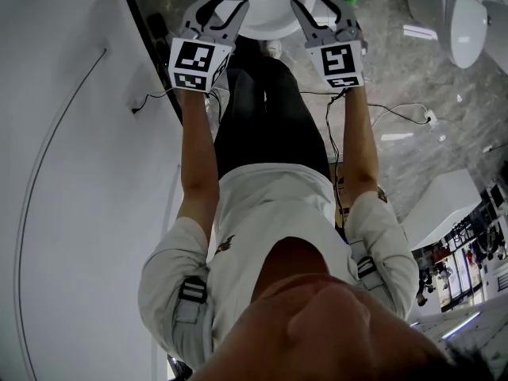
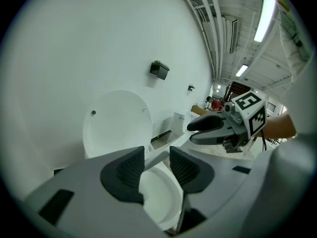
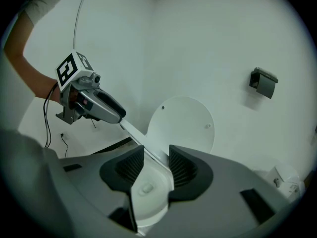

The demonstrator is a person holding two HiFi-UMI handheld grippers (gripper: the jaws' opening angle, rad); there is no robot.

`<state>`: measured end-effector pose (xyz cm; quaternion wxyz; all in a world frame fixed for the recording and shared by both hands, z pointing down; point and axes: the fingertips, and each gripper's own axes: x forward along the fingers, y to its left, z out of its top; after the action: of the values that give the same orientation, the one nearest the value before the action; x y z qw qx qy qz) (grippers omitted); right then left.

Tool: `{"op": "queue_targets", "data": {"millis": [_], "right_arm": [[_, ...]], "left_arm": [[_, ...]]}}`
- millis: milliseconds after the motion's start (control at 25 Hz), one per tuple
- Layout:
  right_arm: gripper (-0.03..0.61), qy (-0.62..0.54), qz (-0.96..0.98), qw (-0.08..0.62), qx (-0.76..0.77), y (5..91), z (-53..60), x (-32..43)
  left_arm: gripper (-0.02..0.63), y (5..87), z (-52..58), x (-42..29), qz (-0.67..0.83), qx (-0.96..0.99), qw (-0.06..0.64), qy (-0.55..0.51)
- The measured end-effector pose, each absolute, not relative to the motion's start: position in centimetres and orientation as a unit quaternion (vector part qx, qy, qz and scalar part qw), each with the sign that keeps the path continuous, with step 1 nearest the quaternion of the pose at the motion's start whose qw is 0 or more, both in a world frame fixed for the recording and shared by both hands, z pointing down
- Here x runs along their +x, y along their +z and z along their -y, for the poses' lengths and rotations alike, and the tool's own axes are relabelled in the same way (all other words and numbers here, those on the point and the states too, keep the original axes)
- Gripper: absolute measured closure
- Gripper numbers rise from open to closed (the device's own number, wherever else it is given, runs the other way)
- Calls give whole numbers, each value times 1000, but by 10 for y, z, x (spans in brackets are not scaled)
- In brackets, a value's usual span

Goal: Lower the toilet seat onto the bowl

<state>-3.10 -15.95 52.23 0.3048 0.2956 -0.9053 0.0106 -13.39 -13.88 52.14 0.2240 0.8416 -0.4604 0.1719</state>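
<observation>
The white toilet (image 1: 262, 10) stands in front of me, its round lid (image 2: 116, 123) upright against the wall. The seat shows edge-on as a thin white strip (image 3: 141, 140) above the bowl (image 3: 143, 195); whether it rests on the rim I cannot tell. It runs from my left gripper (image 3: 118, 117) to my right gripper (image 3: 156, 162), whose pads stand apart around it without pressing, so it is open. In the left gripper view the seat edge (image 2: 159, 156) also passes between the spread pads of the left gripper (image 2: 157, 160), with the right gripper (image 2: 195, 130) beyond.
A white curved wall (image 1: 71, 173) runs along my left. A dark paper holder (image 3: 263, 82) is fixed on the wall right of the lid. Black cables (image 1: 397, 113) trail over the grey floor, and other white toilets (image 1: 464, 14) stand at the right.
</observation>
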Motion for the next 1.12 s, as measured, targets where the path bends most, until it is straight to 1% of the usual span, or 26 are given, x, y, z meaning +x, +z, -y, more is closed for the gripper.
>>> {"op": "queue_targets", "data": {"millis": [880,1120], "right_arm": [[399,35,907,307,287,550,122,-21],[397,65,910,297,283,561,107,-20]], "left_arm": [[456,549,105,-127,470,832,240,172],[457,563,90,-127,470,829,248,174]]}}
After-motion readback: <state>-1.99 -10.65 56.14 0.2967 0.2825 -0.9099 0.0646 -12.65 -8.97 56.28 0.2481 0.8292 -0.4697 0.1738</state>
